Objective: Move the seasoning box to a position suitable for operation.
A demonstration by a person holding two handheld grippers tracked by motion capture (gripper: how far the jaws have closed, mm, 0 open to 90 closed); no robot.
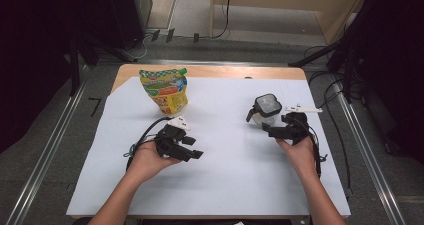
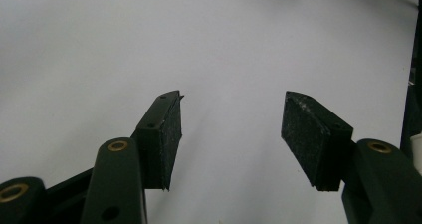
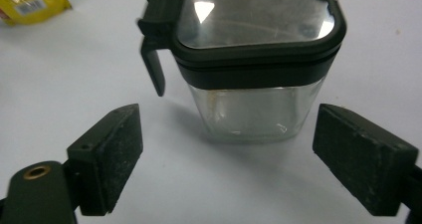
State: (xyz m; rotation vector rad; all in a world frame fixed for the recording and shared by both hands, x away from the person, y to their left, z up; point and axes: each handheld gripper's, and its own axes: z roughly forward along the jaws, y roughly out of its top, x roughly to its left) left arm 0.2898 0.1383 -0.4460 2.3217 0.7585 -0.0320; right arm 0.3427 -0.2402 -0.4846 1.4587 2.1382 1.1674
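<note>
- Clear glass with a black lid: that is the jar (image 1: 266, 111). It stands upright on the white sheet (image 1: 225, 175) on the desk, at the right side, just in front of the right gripper (image 1: 274, 130).
- In the right gripper view the jar (image 3: 251, 59) sits a little past the two fingers (image 3: 107, 157), in line with the gap between them. The fingers are spread wide and touch nothing.
- The step looks like a reach to grab the jar. It is not held yet.
- To do it well, I would slide the gripper straight ahead until one finger is on each side of the glass part, below the lid.
- Keep the fingers low and level. The glass is smooth, so a tilted grip could slip.
- Watch the black latch (image 3: 153, 59) that hangs at the lid's left side. A finger that bumps it could push the jar away or tip it.
- Close slowly and evenly, so the jar does not spin or skid on the sheet.
- The left gripper (image 1: 192, 147) rests over the sheet near the middle, well apart from the jar. Its fingers (image 2: 161, 139) are spread, with nothing between them.
- A yellow pouch (image 1: 165, 90) stands at the far left, out of the way.
</note>
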